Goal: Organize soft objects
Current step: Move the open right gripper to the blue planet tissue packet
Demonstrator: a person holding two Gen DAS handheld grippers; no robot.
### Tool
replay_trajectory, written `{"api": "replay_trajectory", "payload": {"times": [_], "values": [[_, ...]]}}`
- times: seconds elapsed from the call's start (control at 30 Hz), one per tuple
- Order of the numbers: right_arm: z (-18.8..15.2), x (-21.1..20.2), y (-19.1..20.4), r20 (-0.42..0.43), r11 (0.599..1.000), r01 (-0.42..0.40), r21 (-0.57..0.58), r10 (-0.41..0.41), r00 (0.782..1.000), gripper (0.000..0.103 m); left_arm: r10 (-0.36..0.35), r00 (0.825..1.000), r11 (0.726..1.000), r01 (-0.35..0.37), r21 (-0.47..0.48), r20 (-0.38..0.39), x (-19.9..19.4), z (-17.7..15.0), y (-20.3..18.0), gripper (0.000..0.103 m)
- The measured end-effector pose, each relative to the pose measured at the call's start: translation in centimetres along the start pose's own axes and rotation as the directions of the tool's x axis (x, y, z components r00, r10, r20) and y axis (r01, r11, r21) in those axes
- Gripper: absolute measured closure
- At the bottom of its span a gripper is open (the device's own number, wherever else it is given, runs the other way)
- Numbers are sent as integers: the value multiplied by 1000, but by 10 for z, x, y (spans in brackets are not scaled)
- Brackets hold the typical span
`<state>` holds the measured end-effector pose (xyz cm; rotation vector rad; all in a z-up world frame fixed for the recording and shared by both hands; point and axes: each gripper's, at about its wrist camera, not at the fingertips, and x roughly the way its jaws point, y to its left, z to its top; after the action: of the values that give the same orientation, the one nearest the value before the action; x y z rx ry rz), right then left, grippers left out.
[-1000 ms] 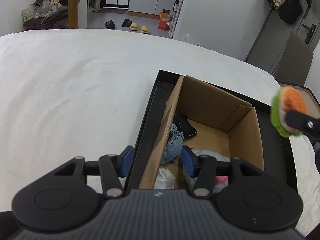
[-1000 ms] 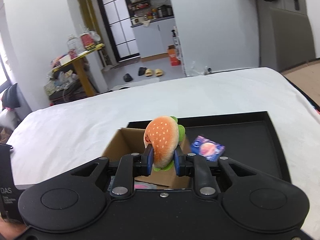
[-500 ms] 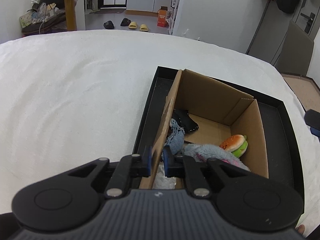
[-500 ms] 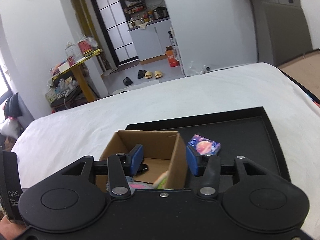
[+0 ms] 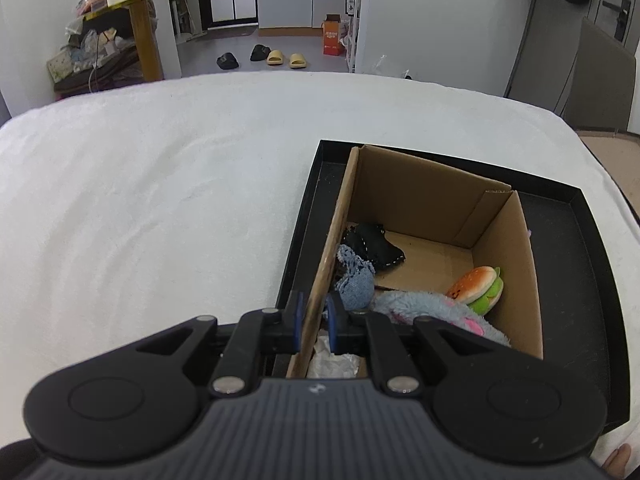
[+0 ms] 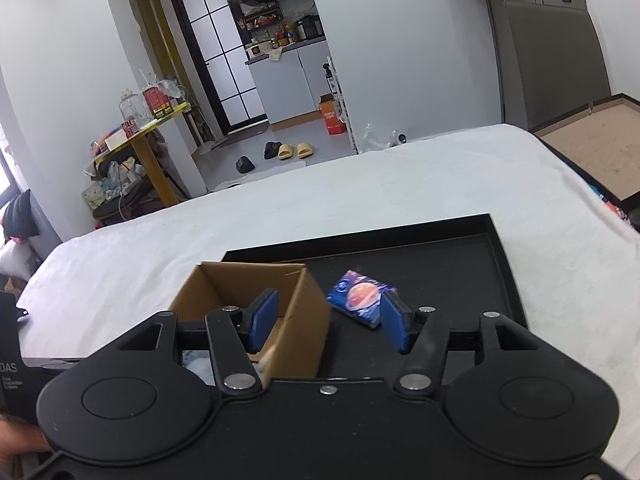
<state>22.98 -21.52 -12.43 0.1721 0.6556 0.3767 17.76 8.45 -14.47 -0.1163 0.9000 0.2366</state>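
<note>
An open cardboard box (image 5: 420, 200) stands in the left part of a black tray (image 5: 568, 248). In it lie a burger plush (image 5: 476, 288), a fluffy blue-grey plush (image 5: 432, 312), a denim piece (image 5: 356, 276), a black cloth piece (image 5: 376, 246) and something white and crumpled (image 5: 332, 362). My left gripper (image 5: 314, 316) is shut on the box's left wall. My right gripper (image 6: 328, 320) hovers over the box (image 6: 224, 292) and its right corner. Its jaws are opening and hold nothing. A blue packet with a planet picture (image 6: 360, 298) lies on the tray (image 6: 460, 272) just right of the box.
The tray rests on a white bed cover (image 5: 160, 200) that spreads wide to the left and beyond. A black carton with lettering (image 6: 8, 368) stands at the left edge of the right wrist view. A fingertip (image 5: 618, 456) shows at the lower right.
The right gripper let go of the burger plush, which now lies in the box, then opened wider and shifted right. The left gripper closed on the box's left wall.
</note>
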Motion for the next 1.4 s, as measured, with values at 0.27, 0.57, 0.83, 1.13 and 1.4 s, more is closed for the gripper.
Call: {"api": "replay_trajectory", "payload": {"times": [0.27,0.57,0.83,1.13,1.4], "values": [[9,4,-18,-2,1000,3,-26,-3,1000,42,37,999,999,-36,20,-25,4,5,-11,89],[17,10,-41,-28,1000,-25,-19,25,999,40,67,998,998,-67,3,4,-2,16,-21,74],[22,39,-48,-90,998,-42,-42,38,995,40,77,997,997,-77,-5,15,2,28,-37,61],[17,81,-45,-141,989,-96,-115,79,987,39,85,996,996,-85,-20,0,14,41,-39,58],[9,107,-35,-199,957,-151,-248,103,975,36,138,990,990,-139,-23,-30,24,42,-36,58]]}}
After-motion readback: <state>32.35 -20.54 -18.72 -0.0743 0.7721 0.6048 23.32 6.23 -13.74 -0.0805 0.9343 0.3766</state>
